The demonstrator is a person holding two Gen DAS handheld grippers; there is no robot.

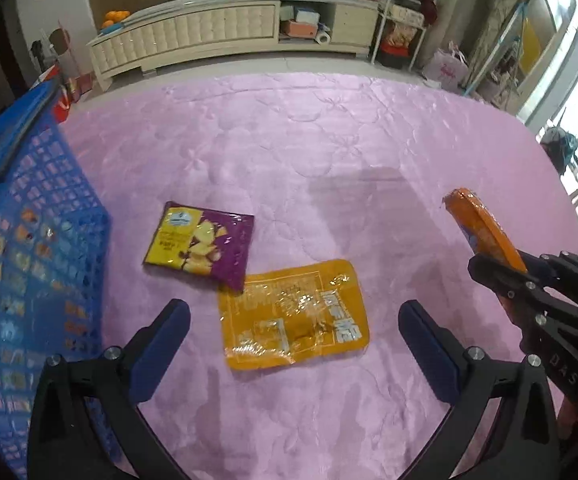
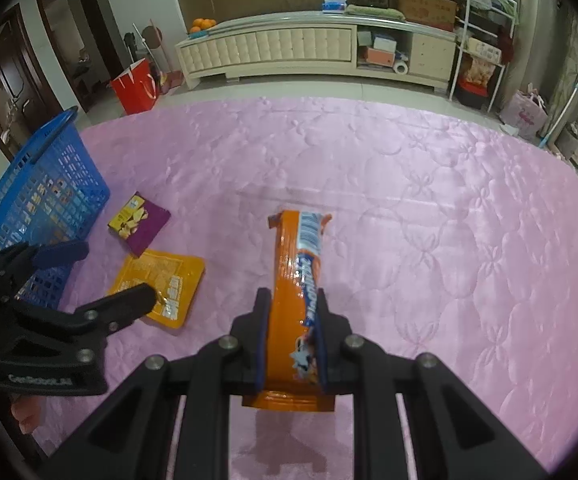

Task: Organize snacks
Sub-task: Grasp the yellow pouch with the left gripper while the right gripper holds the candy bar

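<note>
We logged the right gripper [image 2: 291,312] with its fingers clamped on the orange snack tube [image 2: 297,276], which was lifted clear of the pink quilted bed cover [image 2: 409,200] and pointed away from the camera; a white and blue label ran along its top. In the left wrist view the same tube [image 1: 479,226] showed to the right of the yellow pouch, gripped at its near end by the right gripper [image 1: 501,276].

The left gripper [image 1: 295,320] hovered just above the yellow pouch [image 1: 293,316] with its fingers spread wide and nothing between them.

We took the yellow pouch as landmark. It lay flat on the bed cover. The purple snack packet [image 1: 201,244] lay just beyond it on the left, one corner touching or slightly overlapping the pouch edge. The blue basket [image 1: 29,220] stood further to the left of the pouch, near the purple packet but apart from it; small wrapped items showed through its mesh wall, too blurred to identify. In the right wrist view the basket [image 2: 49,184], purple packet [image 2: 141,222] and pouch [image 2: 157,280] ran in that same order, with the left gripper [image 2: 107,276] over the pouch's near side
</note>
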